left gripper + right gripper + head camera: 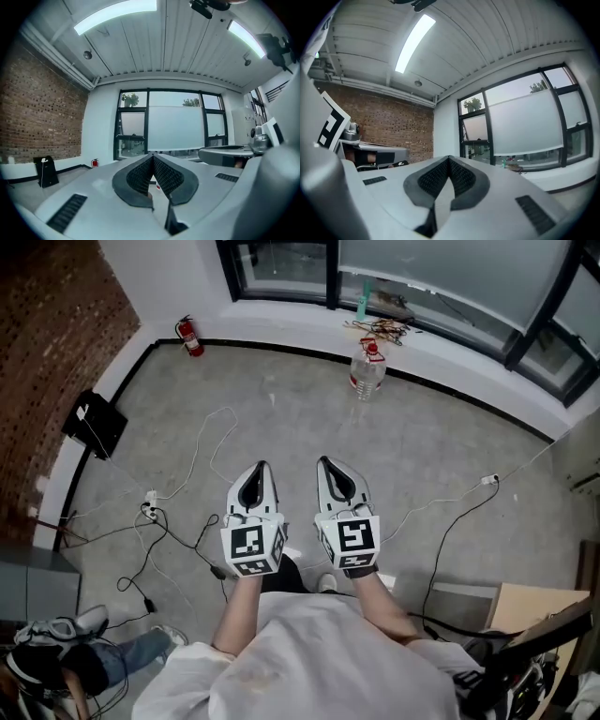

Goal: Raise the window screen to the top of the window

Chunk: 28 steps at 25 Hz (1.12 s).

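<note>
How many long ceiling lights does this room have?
2 in the left gripper view: the left light strip and the right light strip; others may be hidden.

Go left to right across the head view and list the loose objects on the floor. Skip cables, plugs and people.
black bag → fire extinguisher → water bottle → cardboard sheet

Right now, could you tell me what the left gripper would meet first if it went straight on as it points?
The way looks free across the room; the left gripper, shut and empty, would probably reach the window, near the bottom of the window screen.
</note>
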### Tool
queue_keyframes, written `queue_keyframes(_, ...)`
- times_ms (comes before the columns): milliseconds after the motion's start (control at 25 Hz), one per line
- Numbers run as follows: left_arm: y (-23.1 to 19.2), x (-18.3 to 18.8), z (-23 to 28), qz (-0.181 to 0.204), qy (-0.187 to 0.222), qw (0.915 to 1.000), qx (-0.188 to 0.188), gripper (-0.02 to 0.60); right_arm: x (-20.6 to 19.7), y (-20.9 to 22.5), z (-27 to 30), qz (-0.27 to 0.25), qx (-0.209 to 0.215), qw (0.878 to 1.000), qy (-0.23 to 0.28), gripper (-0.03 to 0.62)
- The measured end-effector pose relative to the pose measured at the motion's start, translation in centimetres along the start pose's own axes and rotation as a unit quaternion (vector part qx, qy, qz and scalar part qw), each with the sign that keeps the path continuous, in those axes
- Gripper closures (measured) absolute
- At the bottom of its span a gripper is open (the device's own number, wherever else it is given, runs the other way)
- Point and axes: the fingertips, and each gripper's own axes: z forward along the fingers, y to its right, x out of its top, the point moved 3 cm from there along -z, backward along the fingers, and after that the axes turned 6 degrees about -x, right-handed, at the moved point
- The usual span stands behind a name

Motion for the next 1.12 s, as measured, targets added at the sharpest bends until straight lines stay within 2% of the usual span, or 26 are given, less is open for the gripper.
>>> queue_keyframes(160,-3.0,-1.3,0.8,-0.001,-0.006,0.9999,0.015,0.581,-1.5,-1.9,3.0,0.008,0.019,1.000,-0.017,0.594)
queue_keyframes(360,-7.6,-2.0,4.3,0.003,0.000,0.9999,0.016,0.581,-2.2,-3.0,8.8,0.004,0.017,1.000,-0.026,0.594)
queue_keyframes(560,-16.0,-0.8,8.5,-0.001,0.012,0.9997,0.019,0.581,-0.6,-6.7,17.2,0.002,0.028,1.000,0.000,0.594)
queue_keyframes(800,-24.1,1.5,11.0,0.014,0.033,0.9993,0.014,0.581,0.8,-11.4,25.2,-0.011,0.015,1.000,0.013,0.594)
queue_keyframes(1120,-30.7,-0.3,14.6,-0.028,0.025,0.9984,0.041,0.581,-0.4,-14.4,33.4,-0.023,0.046,0.999,-0.008,0.594)
